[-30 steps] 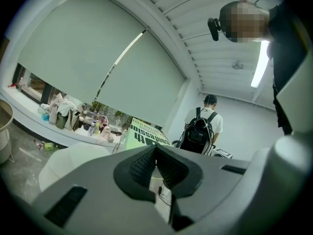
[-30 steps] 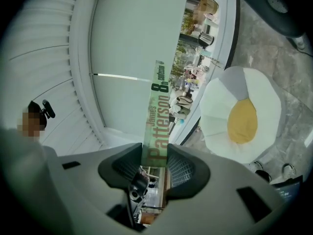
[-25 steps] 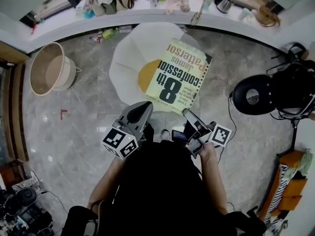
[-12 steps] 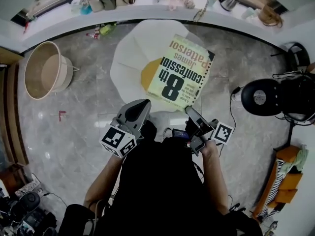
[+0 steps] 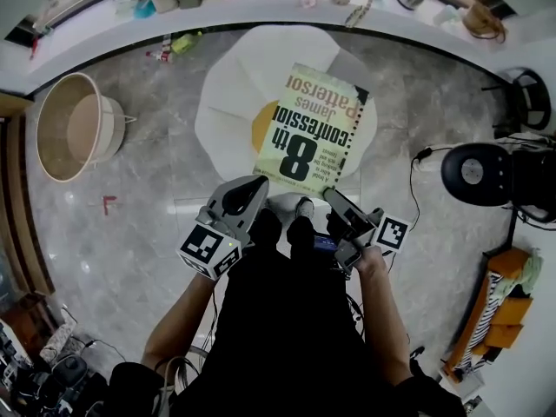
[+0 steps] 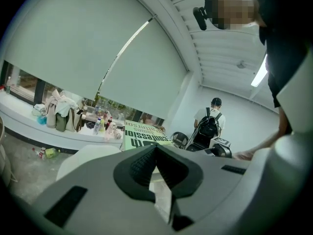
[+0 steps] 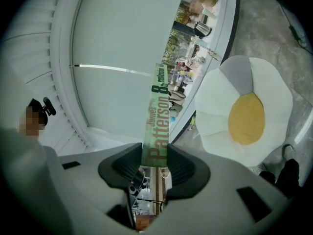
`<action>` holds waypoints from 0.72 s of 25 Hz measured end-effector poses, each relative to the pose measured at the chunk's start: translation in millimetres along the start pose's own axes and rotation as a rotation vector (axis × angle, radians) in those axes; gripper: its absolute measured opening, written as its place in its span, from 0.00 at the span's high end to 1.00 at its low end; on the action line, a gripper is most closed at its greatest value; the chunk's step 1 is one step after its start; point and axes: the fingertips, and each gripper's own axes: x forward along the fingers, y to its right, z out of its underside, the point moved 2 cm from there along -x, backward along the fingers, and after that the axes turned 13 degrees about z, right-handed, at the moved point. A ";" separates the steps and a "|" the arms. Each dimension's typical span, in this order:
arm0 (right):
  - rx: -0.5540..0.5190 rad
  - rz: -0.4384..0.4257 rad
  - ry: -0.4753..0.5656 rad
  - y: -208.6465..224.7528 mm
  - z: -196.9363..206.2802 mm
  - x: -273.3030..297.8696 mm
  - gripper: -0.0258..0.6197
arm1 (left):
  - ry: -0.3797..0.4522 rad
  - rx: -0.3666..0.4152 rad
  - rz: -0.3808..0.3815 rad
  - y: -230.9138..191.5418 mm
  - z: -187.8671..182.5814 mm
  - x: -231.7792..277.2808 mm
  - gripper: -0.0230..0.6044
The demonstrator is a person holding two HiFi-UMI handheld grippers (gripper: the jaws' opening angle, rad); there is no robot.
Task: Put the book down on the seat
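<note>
The right tongs (image 7: 155, 155) were clamped on the book (image 5: 313, 129) at the foot of its spine. The left tongs (image 6: 155, 150) were closed, their tips at the book's near corner; whether they nipped the cover could not be told. The book hung in the air, cover up, above the yellow middle of the white egg-shaped seat (image 5: 228, 102) and apart from it.

The bite was small and sat at one end, so the book's own weight could have swung it in the jaws or dragged it free. Released from that height, it might have flopped open, or struck the soft seat off-centre and slid onto the stone floor (image 5: 148, 198).

The cover read "James Patterson" and "8th confession". The spine carried the same words.
</note>
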 end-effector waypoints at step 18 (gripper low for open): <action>-0.018 0.052 -0.105 97.6 -31.0 45.3 0.69 | -0.006 -0.064 -0.045 -34.0 51.7 35.7 0.94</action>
